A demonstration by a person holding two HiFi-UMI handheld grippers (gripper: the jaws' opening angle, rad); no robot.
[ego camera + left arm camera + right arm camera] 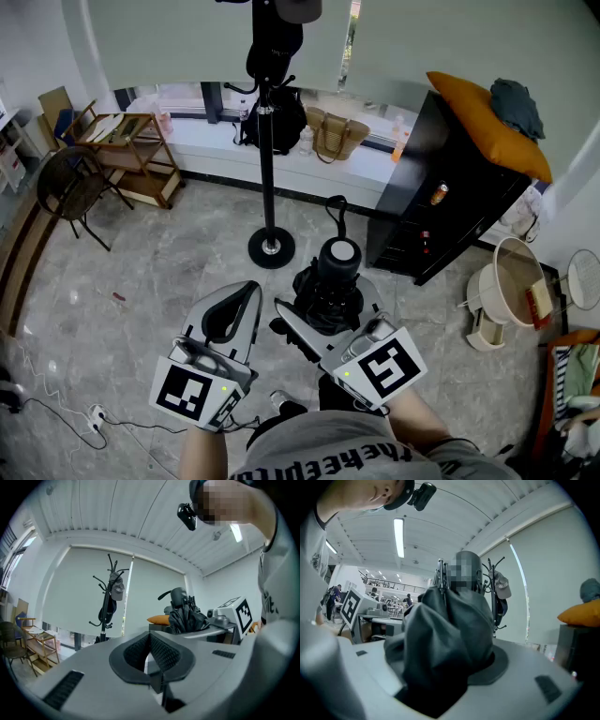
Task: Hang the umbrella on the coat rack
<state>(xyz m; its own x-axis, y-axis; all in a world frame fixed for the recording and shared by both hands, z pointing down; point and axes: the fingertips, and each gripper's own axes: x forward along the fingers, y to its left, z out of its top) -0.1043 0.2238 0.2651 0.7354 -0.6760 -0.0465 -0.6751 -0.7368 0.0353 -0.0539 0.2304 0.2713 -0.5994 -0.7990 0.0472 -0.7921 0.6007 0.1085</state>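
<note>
1. Firstly, far out to the left of both sets of fingers stood a folding chair (67, 183) and a wooden trolley (131, 155), well clear of any path to the rack.
2. The left gripper (242, 298) pointed level with its fingers together and nothing between them, so it carried no load.
3. Ahead of the fingers, slightly left of the right pair, the coat rack (266, 150) rose from its round base on the floor. A cap (117, 588) and a dark bag (107, 611) already hung from its upper hooks.
4. The right gripper (328, 305) had its fingers spread wide and clamped on the bunched fabric of the folded umbrella (337, 267). The umbrella's long axis stood roughly upright, across the level fingers, with its curved handle loop beyond the fingertips, toward the rack.
5. In my judgement this hand was the one placed to do the hanging. The loop had to travel forward and up to a free hook, and the cap and bag crowded the top.
6. To the right of the fingers stood a black cabinet (450, 197) with an orange cushion (487, 122) on top, close enough to limit a swing that way.
</note>
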